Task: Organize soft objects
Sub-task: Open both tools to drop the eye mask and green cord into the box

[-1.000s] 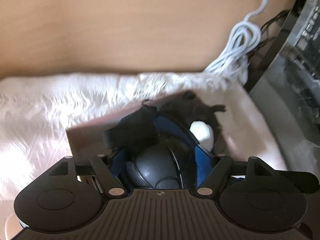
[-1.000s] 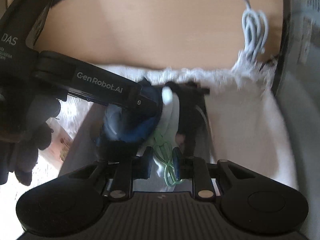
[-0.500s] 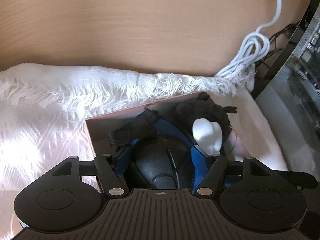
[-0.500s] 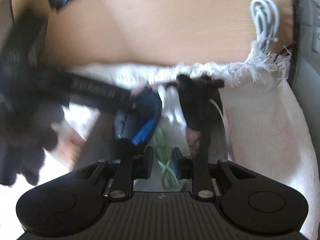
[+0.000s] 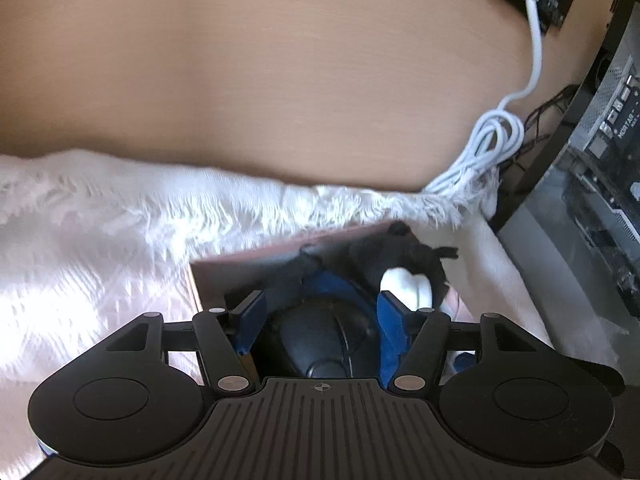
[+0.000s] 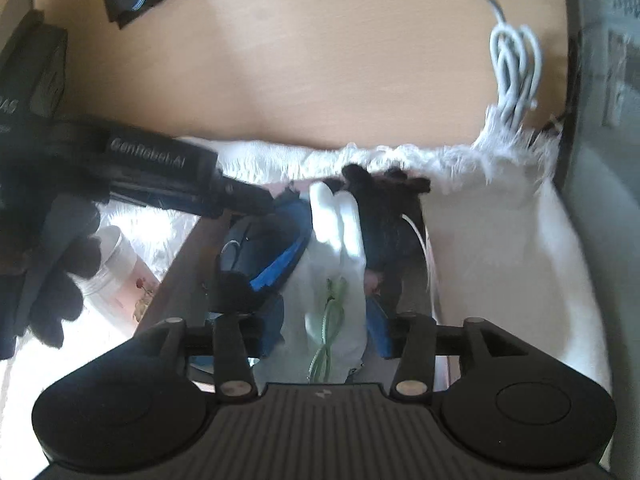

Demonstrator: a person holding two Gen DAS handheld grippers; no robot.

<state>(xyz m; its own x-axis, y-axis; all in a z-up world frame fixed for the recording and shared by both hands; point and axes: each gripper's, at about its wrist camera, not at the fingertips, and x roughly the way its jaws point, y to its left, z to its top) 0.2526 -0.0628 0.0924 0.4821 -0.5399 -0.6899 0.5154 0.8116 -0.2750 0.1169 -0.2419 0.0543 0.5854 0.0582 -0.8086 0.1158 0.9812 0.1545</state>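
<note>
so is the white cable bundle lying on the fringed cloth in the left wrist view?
No: the white cable bundle hangs against the wooden panel above the fringed cloth, only its lower end reaching the fringe.

One brown cardboard box (image 6: 180,264) is sitting on one white fringed cloth (image 6: 500,240). Lying inside are one blue-and-black padded soft item (image 6: 276,248), one white plush piece (image 6: 336,216) and one black fuzzy item (image 6: 384,208). One coiled white cable (image 6: 516,72) is resting on one wooden desk (image 6: 320,60). One floral white cup (image 6: 116,264) is lying beside the box.
</note>
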